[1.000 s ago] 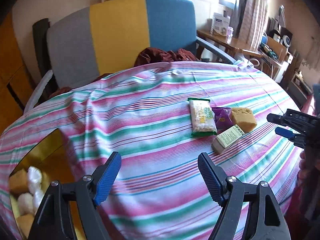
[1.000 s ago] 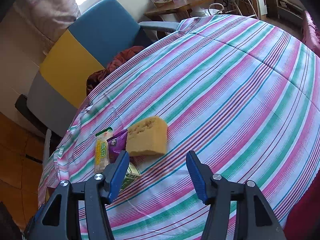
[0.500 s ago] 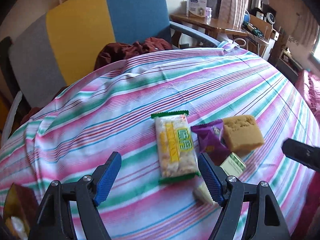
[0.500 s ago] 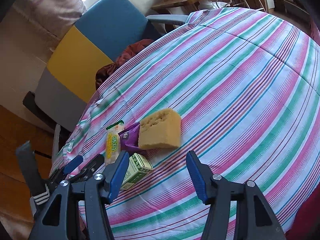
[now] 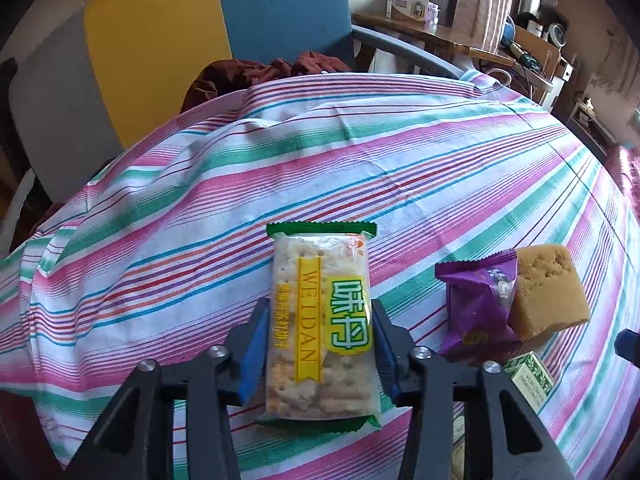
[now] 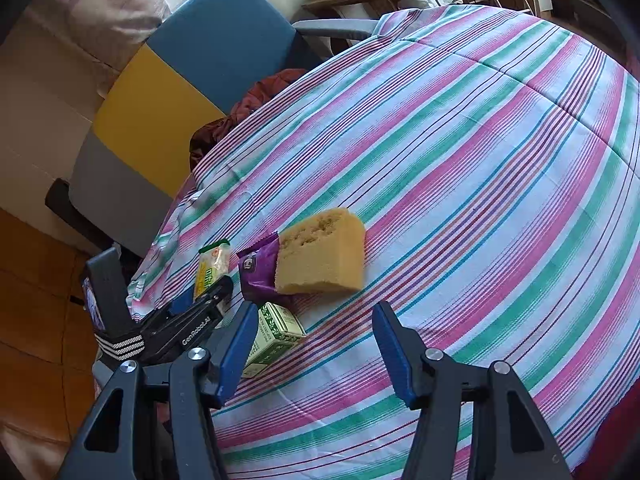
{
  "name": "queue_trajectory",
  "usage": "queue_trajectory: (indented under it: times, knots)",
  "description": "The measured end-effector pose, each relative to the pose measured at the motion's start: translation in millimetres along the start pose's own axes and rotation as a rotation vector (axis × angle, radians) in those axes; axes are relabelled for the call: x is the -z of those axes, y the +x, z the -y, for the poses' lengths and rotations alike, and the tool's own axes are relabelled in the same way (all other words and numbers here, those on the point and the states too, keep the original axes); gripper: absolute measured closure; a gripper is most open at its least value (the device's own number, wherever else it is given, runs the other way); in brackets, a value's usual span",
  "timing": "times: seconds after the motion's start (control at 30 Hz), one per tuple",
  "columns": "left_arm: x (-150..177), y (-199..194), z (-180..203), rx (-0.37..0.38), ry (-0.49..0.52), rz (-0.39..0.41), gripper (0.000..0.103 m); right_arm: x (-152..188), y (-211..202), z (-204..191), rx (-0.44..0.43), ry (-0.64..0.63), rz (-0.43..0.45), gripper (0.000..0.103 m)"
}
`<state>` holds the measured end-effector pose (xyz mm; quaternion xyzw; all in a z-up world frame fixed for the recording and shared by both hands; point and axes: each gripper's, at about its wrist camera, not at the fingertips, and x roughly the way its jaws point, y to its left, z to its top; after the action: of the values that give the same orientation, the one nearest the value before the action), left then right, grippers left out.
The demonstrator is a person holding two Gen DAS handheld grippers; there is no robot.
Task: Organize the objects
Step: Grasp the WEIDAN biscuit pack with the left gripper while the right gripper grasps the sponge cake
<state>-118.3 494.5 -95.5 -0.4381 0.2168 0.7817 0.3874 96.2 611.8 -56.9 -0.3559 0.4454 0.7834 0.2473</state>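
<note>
Cracker packet [image 5: 322, 320] lies on the striped tablecloth [image 5: 400, 168], between my left gripper's [image 5: 320, 344] closing jaws. I judge it light, crinkly, brittle inside; I take its long edges gently. My right gripper [image 6: 316, 352] hovers half-open, empty.

Green box [image 5: 528, 376] half hidden behind left tongs [image 5: 320, 344]; purple packet's [image 5: 476, 308] print unreadable.

Left wrist view looks down close over the cracker packet [image 5: 322, 320] toward the surface's [image 5: 440, 168] chair-side edge. Right wrist view sits higher, angled down. Both share the yellow sponge [image 6: 324, 254] cluster.
</note>
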Motion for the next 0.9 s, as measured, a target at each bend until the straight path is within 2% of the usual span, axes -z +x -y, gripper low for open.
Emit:
queue_trajectory:
  times: [0.17,0.37,0.6,0.9]
  knots:
    - [34,-20,-18,-0.027,-0.055,0.018,0.057,-1,1,4,0.019,0.009,0.003,0.043]
    - [74,-44,-23,-0.062,-0.117,0.016,0.056,-3,1,14,0.045,0.038,0.004,0.043]
    - [117,-69,-13,-0.090,-0.107,0.052,0.056,-5,0,16,0.064,0.031,0.017,0.043]
    - [128,-73,-9,-0.108,-0.087,0.110,0.056,-3,4,7,0.081,-0.019,0.019,0.043]
